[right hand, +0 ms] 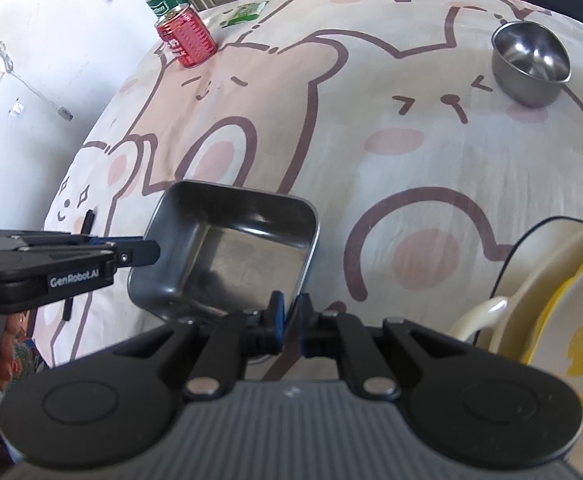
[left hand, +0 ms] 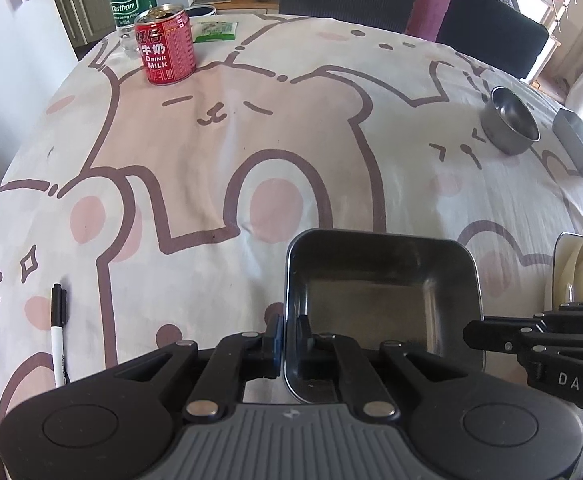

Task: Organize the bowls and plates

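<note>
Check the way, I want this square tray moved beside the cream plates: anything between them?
Nothing visible: only bare tablecloth lies between the square tray and the cream plates. The left gripper and right gripper grip its rim.

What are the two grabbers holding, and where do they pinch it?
Both hold the square metal tray by its rim. The left gripper pinches one side wall; the right gripper pinches the opposite side wall, jaws closed over the edge.

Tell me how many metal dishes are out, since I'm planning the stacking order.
3: a square metal tray pinched by both tools, a round steel bowl far right on the tablecloth, and a second square tray beyond it at the edge. More could lie out of frame.
</note>
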`<action>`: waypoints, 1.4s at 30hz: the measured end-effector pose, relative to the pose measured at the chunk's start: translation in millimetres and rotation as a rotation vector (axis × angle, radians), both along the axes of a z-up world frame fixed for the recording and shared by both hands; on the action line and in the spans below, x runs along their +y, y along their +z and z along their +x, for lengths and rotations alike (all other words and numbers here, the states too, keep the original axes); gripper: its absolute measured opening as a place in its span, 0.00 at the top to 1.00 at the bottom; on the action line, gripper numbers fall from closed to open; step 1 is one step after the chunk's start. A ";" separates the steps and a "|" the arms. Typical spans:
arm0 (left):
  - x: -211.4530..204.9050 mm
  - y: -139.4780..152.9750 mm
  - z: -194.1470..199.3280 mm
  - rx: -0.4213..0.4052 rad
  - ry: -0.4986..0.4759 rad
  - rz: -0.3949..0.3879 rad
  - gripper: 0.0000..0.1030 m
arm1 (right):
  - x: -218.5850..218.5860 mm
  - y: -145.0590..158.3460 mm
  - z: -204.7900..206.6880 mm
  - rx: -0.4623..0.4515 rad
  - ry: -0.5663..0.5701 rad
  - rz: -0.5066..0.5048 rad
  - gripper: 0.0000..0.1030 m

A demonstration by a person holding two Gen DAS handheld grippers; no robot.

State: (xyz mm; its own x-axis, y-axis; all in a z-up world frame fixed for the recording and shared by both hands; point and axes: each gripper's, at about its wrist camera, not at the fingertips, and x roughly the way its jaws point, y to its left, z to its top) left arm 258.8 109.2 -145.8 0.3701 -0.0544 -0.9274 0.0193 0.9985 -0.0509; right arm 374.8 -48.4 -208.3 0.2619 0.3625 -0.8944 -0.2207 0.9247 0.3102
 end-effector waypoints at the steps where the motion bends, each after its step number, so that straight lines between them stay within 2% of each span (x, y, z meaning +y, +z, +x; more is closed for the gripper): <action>1: 0.6 -0.3 0.1 0.001 0.001 -0.002 0.94 | 0.2 -0.1 -0.1 0.001 0.001 0.000 0.92; 4: 1.5 -0.7 0.1 0.000 0.000 -0.005 0.93 | 0.2 -0.6 0.3 0.005 0.002 0.003 0.92; 7: 2.3 -2.5 0.5 0.014 0.006 0.000 0.86 | 1.8 -0.9 -0.2 -0.003 0.012 -0.007 0.87; 9: 2.9 -2.5 -0.3 0.019 0.016 0.022 0.65 | 3.3 -0.7 -0.8 -0.005 0.024 -0.026 0.73; 10: 4.1 -2.4 -0.6 0.021 0.022 0.025 0.59 | 2.8 -0.6 -1.2 -0.007 0.027 -0.033 0.59; 12: 6.8 -1.5 -2.1 0.021 0.031 0.027 0.40 | 3.0 0.6 -2.7 -0.013 0.044 -0.031 0.53; 13: 7.7 -0.8 -2.7 0.018 0.033 0.029 0.36 | 3.3 2.0 -3.9 -0.019 0.050 -0.029 0.47; 14: 8.2 0.3 -3.5 0.015 0.034 0.033 0.32 | 3.3 3.3 -5.4 -0.027 0.059 -0.031 0.36; 16: 9.6 3.1 -5.3 0.009 0.038 0.034 0.25 | 3.0 7.6 -9.0 -0.051 0.078 -0.031 0.29; 18: 11.0 7.3 -7.5 -0.006 0.047 0.033 0.12 | 1.4 13.2 -12.5 -0.069 0.096 -0.020 0.26; 21: 12.3 17.0 -11.0 -0.050 0.065 0.030 0.04 | -8.9 28.0 -17.9 -0.112 0.082 0.014 0.14; 23: 10.5 23.3 -11.6 -0.075 0.074 0.023 0.02 | -20.3 39.6 -21.0 -0.161 0.044 0.030 0.00; 28: -9.0 43.7 -10.7 -0.175 0.069 0.012 0.00 | -58.6 66.3 -27.2 -0.265 -0.036 0.045 0.01; 35: -75.1 71.7 -3.1 -0.327 -0.011 -0.026 0.00 | -135.9 93.0 -32.3 -0.387 -0.209 0.037 0.01; 42: -151.6 76.1 14.5 -0.378 -0.090 -0.107 0.00 | -228.0 98.2 -31.2 -0.452 -0.450 0.026 0.01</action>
